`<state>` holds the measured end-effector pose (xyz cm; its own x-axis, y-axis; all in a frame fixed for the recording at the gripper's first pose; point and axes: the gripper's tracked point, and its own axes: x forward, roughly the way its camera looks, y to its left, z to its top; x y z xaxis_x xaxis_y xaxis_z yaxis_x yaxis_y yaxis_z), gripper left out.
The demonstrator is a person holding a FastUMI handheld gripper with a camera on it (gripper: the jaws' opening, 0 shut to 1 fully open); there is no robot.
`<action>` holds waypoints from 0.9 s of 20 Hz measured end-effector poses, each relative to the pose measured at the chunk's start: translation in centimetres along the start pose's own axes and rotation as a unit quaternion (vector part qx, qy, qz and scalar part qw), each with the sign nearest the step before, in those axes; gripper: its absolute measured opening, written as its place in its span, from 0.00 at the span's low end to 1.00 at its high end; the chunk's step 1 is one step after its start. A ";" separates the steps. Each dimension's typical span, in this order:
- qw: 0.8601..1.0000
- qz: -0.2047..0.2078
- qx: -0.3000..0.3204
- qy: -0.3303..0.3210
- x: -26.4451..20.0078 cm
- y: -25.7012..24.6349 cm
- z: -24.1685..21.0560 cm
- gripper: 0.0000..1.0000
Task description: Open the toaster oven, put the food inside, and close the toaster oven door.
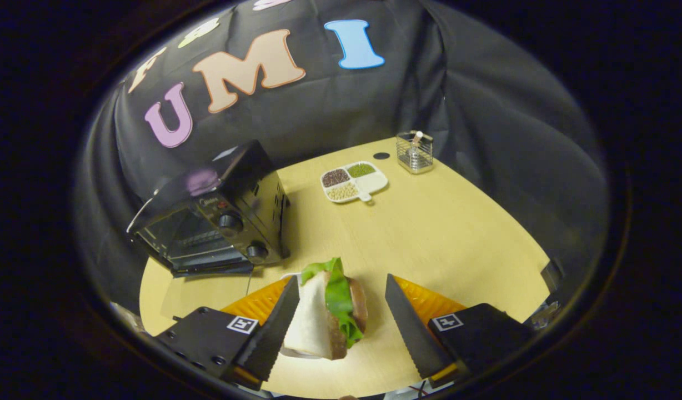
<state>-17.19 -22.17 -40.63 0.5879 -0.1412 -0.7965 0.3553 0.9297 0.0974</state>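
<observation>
1. Sandwich [330, 311] sits on the table [457, 239] between the spread fingers of the gripper [341, 300], touching the left one, apart from the right.
2. Toaster oven [219, 216] stands beyond the fingers, to the left.
3. Divided dish [354, 181] lies farther back, right of the oven.
4. Wire holder [414, 151] stands behind the dish, near the table's far edge.

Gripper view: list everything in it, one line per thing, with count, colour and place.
Table: one, light wood, under everything.
Toaster oven: one, black, door open, beyond the left finger.
Sandwich: one, white bread with green lettuce, between the fingers, against the left one.
Divided dish: one, white, with brown, green and pale fillings, far across the table.
Wire holder: one, silver, past the dish near the cloth wall.
Gripper: one, fingers open, the right one apart from the sandwich.
</observation>
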 end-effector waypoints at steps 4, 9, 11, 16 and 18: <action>0.999 0.011 0.019 0.026 0.9 0.1 -2.3 0.96; 0.996 0.030 0.066 0.048 1.2 0.9 -3.1 0.72; 0.995 0.041 0.078 0.052 0.9 1.3 -2.9 0.63; 0.990 0.070 0.113 0.053 -0.2 1.8 -2.1 0.41; 0.990 0.069 0.112 0.052 -0.7 2.0 -2.0 0.32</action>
<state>-18.30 -19.52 -41.07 0.5684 0.0292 -0.8222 0.4354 0.8373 0.3308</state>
